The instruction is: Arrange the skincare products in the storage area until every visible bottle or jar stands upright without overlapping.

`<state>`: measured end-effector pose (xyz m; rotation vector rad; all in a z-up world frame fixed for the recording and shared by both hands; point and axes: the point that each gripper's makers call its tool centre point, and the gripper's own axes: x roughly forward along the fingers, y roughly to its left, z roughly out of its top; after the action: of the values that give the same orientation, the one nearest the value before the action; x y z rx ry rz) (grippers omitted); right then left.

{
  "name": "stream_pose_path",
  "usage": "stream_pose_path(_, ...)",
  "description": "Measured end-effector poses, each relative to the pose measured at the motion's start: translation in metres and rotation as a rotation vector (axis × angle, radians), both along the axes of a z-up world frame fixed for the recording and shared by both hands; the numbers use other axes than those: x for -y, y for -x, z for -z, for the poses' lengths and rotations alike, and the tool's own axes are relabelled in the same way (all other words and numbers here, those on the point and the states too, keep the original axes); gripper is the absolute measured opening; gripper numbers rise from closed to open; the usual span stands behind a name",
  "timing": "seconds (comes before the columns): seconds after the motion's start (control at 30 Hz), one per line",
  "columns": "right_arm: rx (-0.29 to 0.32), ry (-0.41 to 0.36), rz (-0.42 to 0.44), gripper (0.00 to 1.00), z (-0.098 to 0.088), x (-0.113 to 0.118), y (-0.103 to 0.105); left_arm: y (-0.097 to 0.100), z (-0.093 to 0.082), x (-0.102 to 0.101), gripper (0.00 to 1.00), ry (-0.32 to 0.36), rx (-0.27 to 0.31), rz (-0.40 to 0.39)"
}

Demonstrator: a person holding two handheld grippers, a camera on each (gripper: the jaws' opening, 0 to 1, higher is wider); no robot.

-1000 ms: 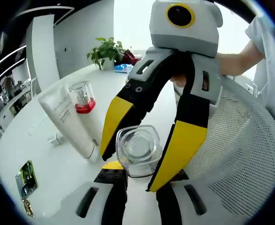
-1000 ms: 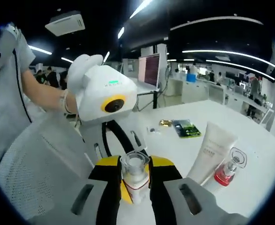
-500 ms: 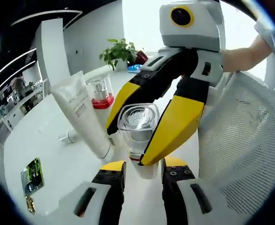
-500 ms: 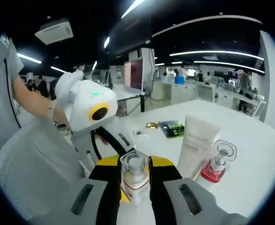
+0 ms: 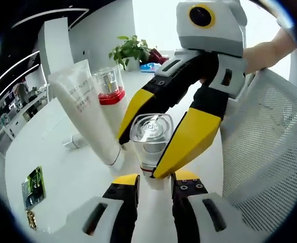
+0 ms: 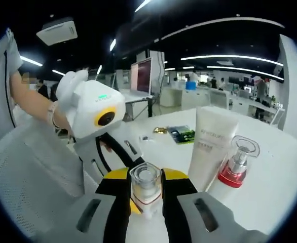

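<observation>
The right gripper (image 6: pixel 146 200) is clamped on a clear-capped bottle (image 6: pixel 145 190), upright, long axis vertical, low over the white counter (image 6: pixel 270 167). The left gripper (image 5: pixel 154 195) faces it from the opposite side, jaws part open around the bottle's base — whether they touch it I cannot tell. The tube (image 6: pixel 209 149) and red-collared bottle (image 6: pixel 235 164) stand just beside — the open spot lies short of them.

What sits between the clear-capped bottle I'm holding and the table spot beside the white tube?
Nothing visible. The right hand-held gripper is shut on the clear-capped bottle, upright, with bare white table before the white tube and red-collared bottle. The basket lies on the opposite side.
</observation>
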<state>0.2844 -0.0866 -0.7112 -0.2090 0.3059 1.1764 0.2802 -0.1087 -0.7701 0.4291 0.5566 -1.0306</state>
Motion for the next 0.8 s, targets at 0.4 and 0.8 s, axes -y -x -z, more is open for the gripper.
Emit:
stream_pose_path(0.4,-0.010,-0.008,0.015,0.24,0.005,-0.001,-0.002,-0.001,0.009,-0.005,0.24,-0.015,-0.023,-0.016)
stream_pose_path(0.8,-0.034,0.057,-0.001,0.27,0.011,0.020,0.002,0.000,0.012,-0.011,0.23,-0.041,-0.032,-0.023)
